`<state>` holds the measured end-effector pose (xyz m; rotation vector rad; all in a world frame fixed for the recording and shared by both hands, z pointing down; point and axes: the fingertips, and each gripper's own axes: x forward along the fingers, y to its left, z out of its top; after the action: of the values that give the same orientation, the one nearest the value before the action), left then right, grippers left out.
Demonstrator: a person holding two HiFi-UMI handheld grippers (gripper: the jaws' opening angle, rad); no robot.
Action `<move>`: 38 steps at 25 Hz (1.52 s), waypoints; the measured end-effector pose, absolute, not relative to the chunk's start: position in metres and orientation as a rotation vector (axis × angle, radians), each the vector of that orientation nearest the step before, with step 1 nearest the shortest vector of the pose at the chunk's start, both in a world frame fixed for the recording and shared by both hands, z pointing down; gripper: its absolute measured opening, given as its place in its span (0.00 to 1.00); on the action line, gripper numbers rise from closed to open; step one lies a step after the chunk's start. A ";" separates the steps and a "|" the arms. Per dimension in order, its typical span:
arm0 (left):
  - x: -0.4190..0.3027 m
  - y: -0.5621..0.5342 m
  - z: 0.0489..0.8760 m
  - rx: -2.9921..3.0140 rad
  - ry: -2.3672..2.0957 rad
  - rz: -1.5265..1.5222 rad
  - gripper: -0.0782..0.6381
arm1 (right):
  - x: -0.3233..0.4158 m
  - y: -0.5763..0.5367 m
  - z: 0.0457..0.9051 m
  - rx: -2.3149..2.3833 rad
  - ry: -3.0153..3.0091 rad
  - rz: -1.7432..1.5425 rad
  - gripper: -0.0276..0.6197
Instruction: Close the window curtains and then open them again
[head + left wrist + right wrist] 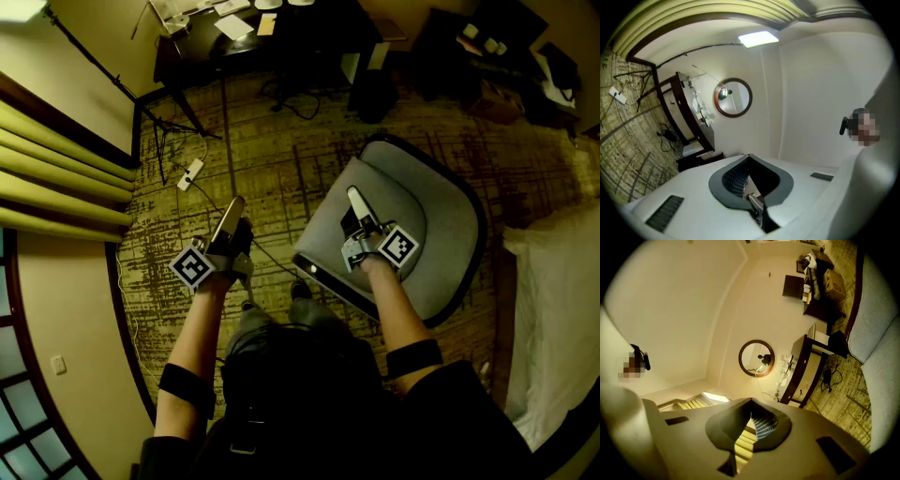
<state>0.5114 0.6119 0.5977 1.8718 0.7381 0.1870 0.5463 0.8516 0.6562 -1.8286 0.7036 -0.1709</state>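
Observation:
The yellow-green curtain (pixel 56 173) hangs in folds at the left edge of the head view, drawn aside from the window (pixel 13 375) at the lower left. My left gripper (pixel 235 202) is held out over the patterned carpet, well to the right of the curtain, shut with nothing in it. My right gripper (pixel 353 194) hovers above a grey chair (pixel 441 234), also shut and empty. In the left gripper view the jaws (pixel 749 157) meet at the tip, and the curtain (pixel 717 13) arcs across the top. The right gripper view shows its closed jaws (pixel 750 401) with curtain folds (pixel 693 403) behind.
A dark desk (pixel 253 42) with papers stands at the far wall, with a tripod (pixel 173 127) and a power strip (pixel 189 174) on the carpet near the curtain. A white bed (pixel 558 309) lies to the right. A round mirror (pixel 733 97) hangs on the wall.

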 end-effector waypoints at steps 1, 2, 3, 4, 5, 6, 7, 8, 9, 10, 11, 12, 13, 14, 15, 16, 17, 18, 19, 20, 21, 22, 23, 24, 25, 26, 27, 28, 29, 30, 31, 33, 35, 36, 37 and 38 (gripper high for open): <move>0.509 0.608 0.599 1.900 0.730 0.189 0.12 | 0.547 0.846 0.658 -1.859 0.717 -0.187 0.04; 0.506 0.603 0.599 1.928 0.722 0.191 0.12 | 0.547 0.840 0.661 -1.888 0.728 -0.203 0.04; 0.505 0.597 0.600 1.956 0.711 0.193 0.12 | 0.548 0.833 0.663 -1.916 0.739 -0.221 0.04; 0.503 0.589 0.602 1.985 0.695 0.194 0.12 | 0.550 0.825 0.665 -1.941 0.750 -0.238 0.04; 0.502 0.579 0.603 2.013 0.672 0.192 0.12 | 0.552 0.816 0.668 -1.964 0.762 -0.257 0.04; 0.499 0.568 0.604 2.039 0.641 0.185 0.12 | 0.555 0.806 0.669 -1.983 0.777 -0.276 0.04; 0.496 0.555 0.605 2.063 0.604 0.175 0.12 | 0.558 0.794 0.669 -2.001 0.800 -0.293 0.04; 0.491 0.541 0.605 2.088 0.563 0.161 0.12 | 0.559 0.782 0.668 -2.020 0.827 -0.311 0.04; 0.486 0.527 0.604 2.112 0.523 0.145 0.12 | 0.560 0.770 0.666 -2.044 0.857 -0.329 0.04; 0.482 0.514 0.602 2.136 0.485 0.126 0.12 | 0.561 0.758 0.663 -2.073 0.889 -0.346 0.04; 0.477 0.500 0.600 2.160 0.445 0.109 0.12 | 0.562 0.746 0.659 -2.110 0.922 -0.361 0.04; 0.472 0.487 0.599 2.186 0.401 0.098 0.12 | 0.563 0.734 0.655 -2.150 0.950 -0.376 0.04; 0.466 0.473 0.599 2.218 0.355 0.096 0.12 | 0.564 0.723 0.651 -2.188 0.968 -0.389 0.04; 0.459 0.458 0.602 2.266 0.304 0.105 0.12 | 0.565 0.713 0.648 -2.222 0.981 -0.400 0.04; 0.451 0.442 0.606 2.328 0.251 0.124 0.12 | 0.565 0.701 0.645 -2.251 0.996 -0.409 0.04; 0.443 0.428 0.610 2.383 0.203 0.146 0.12 | 0.564 0.689 0.644 -2.271 1.016 -0.416 0.04; 0.434 0.416 0.612 2.426 0.165 0.164 0.12 | 0.562 0.675 0.643 -2.283 1.039 -0.424 0.04; 0.426 0.404 0.614 2.458 0.131 0.178 0.12 | 0.559 0.660 0.644 -2.288 1.066 -0.435 0.04; 0.417 0.393 0.616 2.483 0.095 0.189 0.12 | 0.555 0.644 0.644 -2.291 1.098 -0.449 0.04; 0.408 0.382 0.619 2.500 0.054 0.196 0.12 | 0.550 0.628 0.645 -2.295 1.134 -0.465 0.04; 0.398 0.371 0.621 2.512 0.010 0.200 0.12 | 0.545 0.612 0.645 -2.304 1.172 -0.480 0.04; 0.389 0.362 0.622 2.524 -0.036 0.204 0.12 | 0.539 0.598 0.645 -2.315 1.210 -0.493 0.04; 0.381 0.353 0.623 2.539 -0.081 0.214 0.12 | 0.535 0.585 0.645 -2.327 1.244 -0.506 0.04; 0.374 0.345 0.623 2.559 -0.124 0.230 0.12 | 0.533 0.572 0.644 -2.338 1.274 -0.519 0.04; 0.370 0.336 0.621 2.580 -0.169 0.249 0.12 | 0.533 0.560 0.642 -2.348 1.302 -0.533 0.04; 0.365 0.327 0.619 2.599 -0.217 0.265 0.12 | 0.533 0.547 0.641 -2.360 1.330 -0.549 0.04; 0.359 0.316 0.616 2.614 -0.268 0.277 0.12 | 0.531 0.534 0.639 -2.372 1.360 -0.563 0.04; 0.350 0.304 0.614 2.628 -0.321 0.284 0.12 | 0.527 0.521 0.638 -2.385 1.394 -0.572 0.04; 0.338 0.292 0.612 2.641 -0.373 0.289 0.12 | 0.521 0.506 0.637 -2.395 1.430 -0.575 0.04; 0.324 0.280 0.610 2.652 -0.422 0.292 0.12 | 0.513 0.492 0.636 -2.403 1.466 -0.574 0.04; 0.309 0.268 0.609 2.659 -0.468 0.296 0.12 | 0.505 0.477 0.634 -2.410 1.499 -0.572 0.04; 0.278 0.245 0.608 2.662 -0.555 0.302 0.12 | 0.486 0.449 0.631 -2.420 1.566 -0.570 0.04; 0.247 0.223 0.609 2.657 -0.647 0.313 0.12 | 0.467 0.421 0.629 -2.425 1.638 -0.572 0.04; 0.231 0.211 0.610 2.654 -0.694 0.324 0.12 | 0.456 0.407 0.629 -2.422 1.675 -0.573 0.04; 0.214 0.200 0.611 2.652 -0.740 0.339 0.12 | 0.444 0.392 0.628 -2.417 1.713 -0.573 0.04; 0.199 0.189 0.613 2.651 -0.786 0.358 0.12 | 0.432 0.377 0.627 -2.412 1.751 -0.573 0.04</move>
<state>0.1986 0.1891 0.6130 2.6506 -0.7858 0.3578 0.4323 0.3774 0.6267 -2.4123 1.7510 -0.5729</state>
